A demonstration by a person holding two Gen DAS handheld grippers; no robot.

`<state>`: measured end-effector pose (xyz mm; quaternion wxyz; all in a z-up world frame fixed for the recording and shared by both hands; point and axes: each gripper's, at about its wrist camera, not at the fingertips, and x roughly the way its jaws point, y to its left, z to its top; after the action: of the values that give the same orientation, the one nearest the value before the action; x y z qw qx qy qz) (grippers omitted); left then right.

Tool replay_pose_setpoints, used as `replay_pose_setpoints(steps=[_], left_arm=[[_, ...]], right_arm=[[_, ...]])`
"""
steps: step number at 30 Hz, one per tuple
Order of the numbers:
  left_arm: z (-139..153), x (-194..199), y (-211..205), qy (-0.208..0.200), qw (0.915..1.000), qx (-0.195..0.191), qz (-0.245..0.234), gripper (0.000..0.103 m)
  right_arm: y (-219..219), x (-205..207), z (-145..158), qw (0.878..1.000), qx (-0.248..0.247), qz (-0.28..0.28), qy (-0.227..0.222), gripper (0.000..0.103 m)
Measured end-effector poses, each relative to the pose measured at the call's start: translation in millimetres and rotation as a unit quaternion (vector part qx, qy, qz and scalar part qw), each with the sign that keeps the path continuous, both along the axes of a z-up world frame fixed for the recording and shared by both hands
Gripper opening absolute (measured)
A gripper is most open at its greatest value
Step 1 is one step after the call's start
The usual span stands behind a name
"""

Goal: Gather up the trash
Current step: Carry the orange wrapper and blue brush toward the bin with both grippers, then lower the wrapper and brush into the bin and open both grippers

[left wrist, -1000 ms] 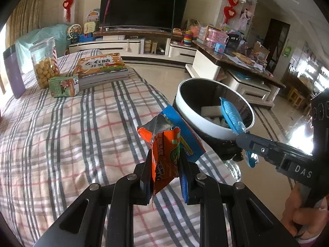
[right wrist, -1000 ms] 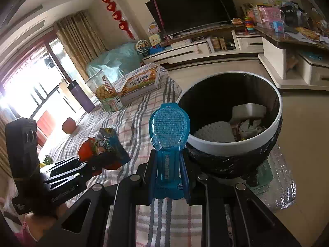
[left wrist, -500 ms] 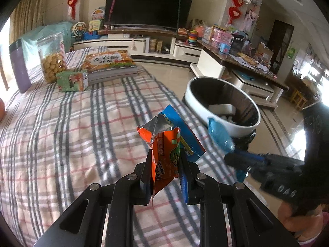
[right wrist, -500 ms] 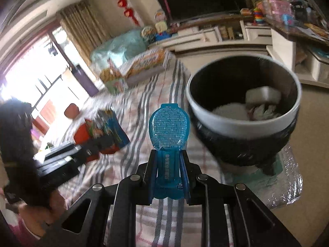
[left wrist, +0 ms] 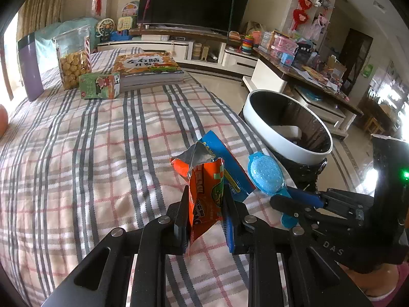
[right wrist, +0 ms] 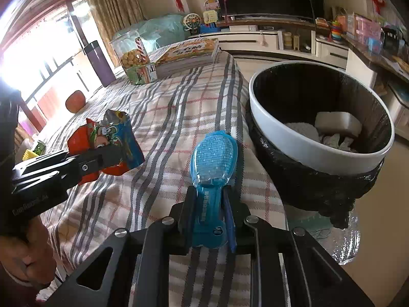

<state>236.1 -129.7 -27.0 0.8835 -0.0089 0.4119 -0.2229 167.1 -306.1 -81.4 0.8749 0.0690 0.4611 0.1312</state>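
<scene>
The left claw is clamped on a torn orange snack wrapper, whose ripped silver top stands upright above the fingers; a blue packet sits pressed behind it in the same grip. The right claw is closed on the narrow handle end of a blue plastic blister pack, with its rounded, bubbled head sticking out past the fingertips. Both claws hover over the checked tablecloth on the surface, near its right edge. Just beyond that edge stands the trash bin, white-rimmed with a black liner and pale scraps inside. At the far end of the cloth lie a stack of books, a small green carton, a clear jar of snacks and a purple flask. A hand grips the left tool.
</scene>
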Motion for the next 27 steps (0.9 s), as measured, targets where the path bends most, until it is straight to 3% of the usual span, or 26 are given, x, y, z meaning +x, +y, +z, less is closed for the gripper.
replay_pose_setpoints(steps=[14,27], left_arm=[[6.8,7.9,-28.3,-0.007,0.9995,0.000,-0.030,0.020],[14.4,16.4,-65.1,-0.022,0.9977,0.012,-0.062,0.020]], right_arm=[[-42.3,-5.5,32.0,0.998,0.031,-0.041,-0.030,0.020],[-81.0,-2.0,38.7,0.994,0.046,-0.086,-0.040,0.020]])
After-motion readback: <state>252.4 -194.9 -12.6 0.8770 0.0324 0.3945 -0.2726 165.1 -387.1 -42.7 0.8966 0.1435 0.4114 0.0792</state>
